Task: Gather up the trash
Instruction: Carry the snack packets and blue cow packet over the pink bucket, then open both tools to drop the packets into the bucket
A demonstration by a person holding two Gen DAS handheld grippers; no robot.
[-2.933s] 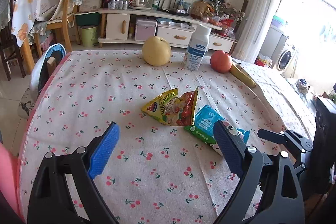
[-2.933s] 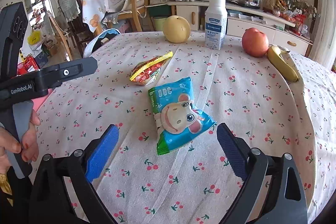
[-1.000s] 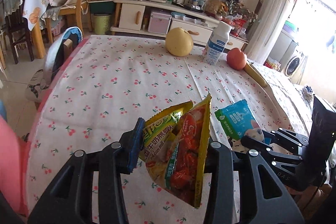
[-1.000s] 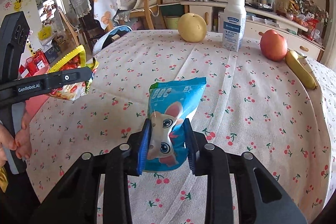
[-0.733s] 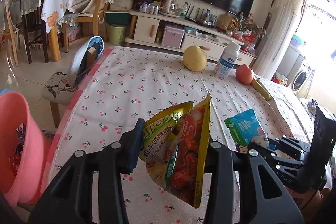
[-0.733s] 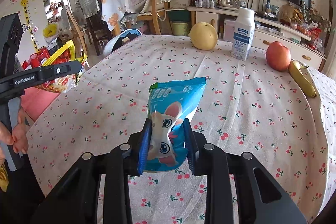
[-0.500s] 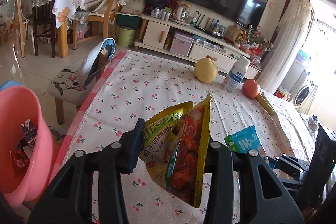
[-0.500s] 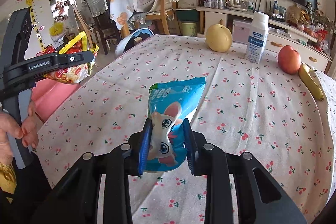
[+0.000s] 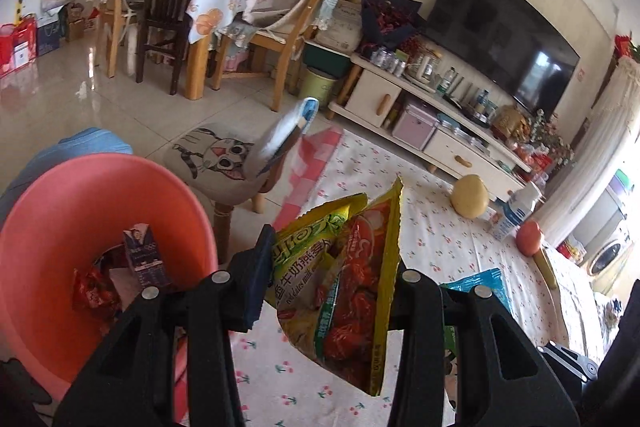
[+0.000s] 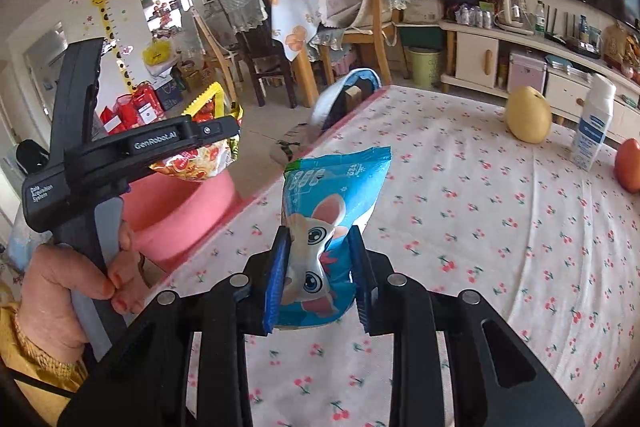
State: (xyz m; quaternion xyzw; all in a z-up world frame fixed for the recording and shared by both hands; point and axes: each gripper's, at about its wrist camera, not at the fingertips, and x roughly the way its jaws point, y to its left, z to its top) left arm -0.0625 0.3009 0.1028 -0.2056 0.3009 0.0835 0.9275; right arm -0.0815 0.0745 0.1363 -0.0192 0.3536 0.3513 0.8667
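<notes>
**Both wrappers held, left one at the bin**

Now the left tool (image 9: 332, 279) pinches a yellow-and-red wrapper (image 9: 344, 291), its two black fingers pressed on the pack's sides so that it stands up between them. Just to the left of it, beyond the tabletop's (image 9: 432, 227) edge and lower down, is a pink bin (image 9: 56, 211); a small dark carton (image 9: 146, 261) and a red wrapper (image 9: 94, 293) lie inside it. In the right wrist view the same pack hangs off the tabletop's left edge, over the bin's far side (image 10: 176, 215), and a hand (image 10: 68, 291) grips the left tool's handle.

The right tool (image 10: 320, 279) pinches a blue snack pack (image 10: 332, 211) with a cartoon mouse on it; the blue pads squeeze its lower half and the top rises above them. It is held over the near part of the cherry-print tabletop, to the right of the bin.

Far across the cloth stand a yellow pear (image 10: 528, 121), a white bottle (image 10: 594, 123) and a red apple (image 10: 628, 165), well apart from both tools. A chair with a cat cushion (image 9: 220, 159) sits beside the far left edge.
</notes>
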